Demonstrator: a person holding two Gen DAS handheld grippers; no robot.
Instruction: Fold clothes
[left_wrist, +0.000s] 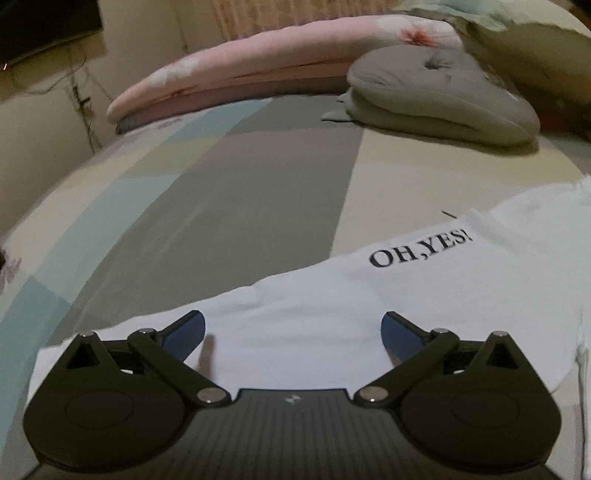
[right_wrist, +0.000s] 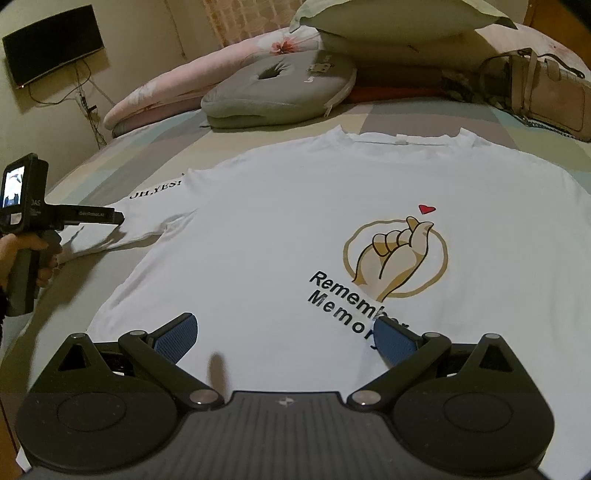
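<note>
Shirt (right_wrist: 280, 221): lying spread flat, print up, on bed (left_wrist: 229, 192), collar toward pillows.
Left claw (left_wrist: 291, 332): gaping over sleeve (left_wrist: 332, 295), gripping nothing.
Right claw (right_wrist: 284, 338): gaping above hem, likewise holding nothing.

The white T-shirt (right_wrist: 280, 236) runs off the right edge of the right wrist view, so its right sleeve is unseen, and its hem lies hidden behind the right hand-held gripper (right_wrist: 286, 338), whose blue pad covers the end of the chest lettering. In the left wrist view the whole scene is blurred. There the T-shirt is cut off at the right edge.
</note>
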